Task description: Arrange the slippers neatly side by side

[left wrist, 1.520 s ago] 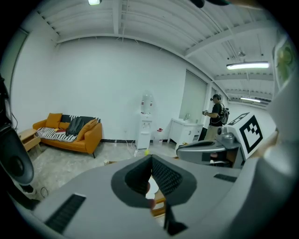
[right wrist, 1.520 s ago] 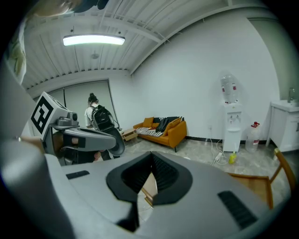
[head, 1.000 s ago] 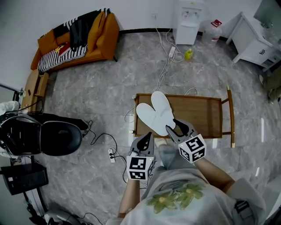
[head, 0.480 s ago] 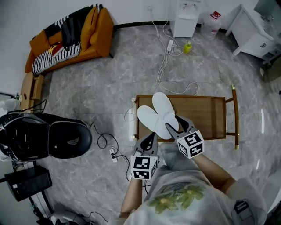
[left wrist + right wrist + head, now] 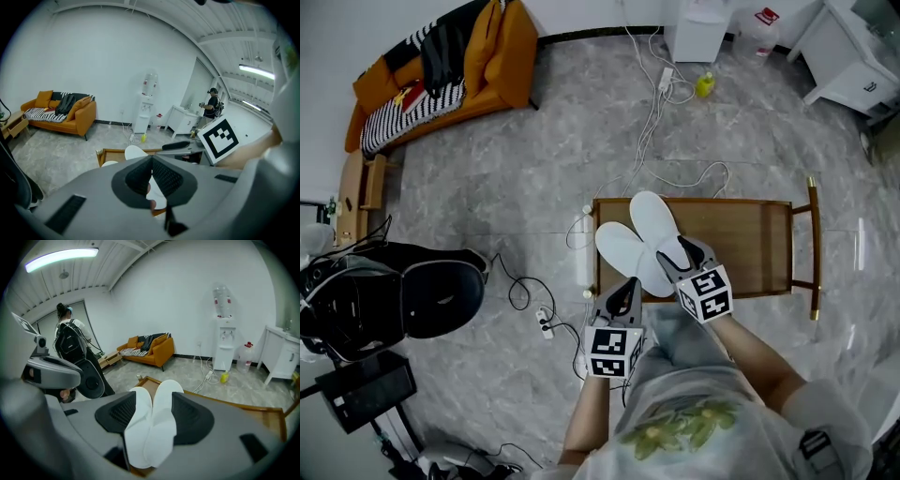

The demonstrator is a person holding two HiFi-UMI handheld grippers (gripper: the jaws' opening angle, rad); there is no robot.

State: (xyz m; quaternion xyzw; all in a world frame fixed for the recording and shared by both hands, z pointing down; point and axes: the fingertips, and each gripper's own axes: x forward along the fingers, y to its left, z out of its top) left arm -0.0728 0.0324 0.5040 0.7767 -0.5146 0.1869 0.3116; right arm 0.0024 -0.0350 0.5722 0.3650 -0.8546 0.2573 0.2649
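Two white slippers lie on the low wooden table, heels close and toes spread: the left slipper and the right slipper. My right gripper is open at the right slipper's heel. Its jaws have just been opening, and its pads do not press on anything. In the right gripper view both slippers show in the gap of the right gripper. My left gripper hovers at the table's near edge, just short of the left slipper, shut and empty. Its own view shows the left gripper with pads meeting.
Cables and a power strip lie on the marble floor left of the table. A black chair stands at the left, an orange sofa at the back left, a water dispenser and white cabinet at the back.
Both grippers have sunk a little toward the table's near edge. The right gripper's jaws stand wider at the slipper heel. The slippers have not moved.
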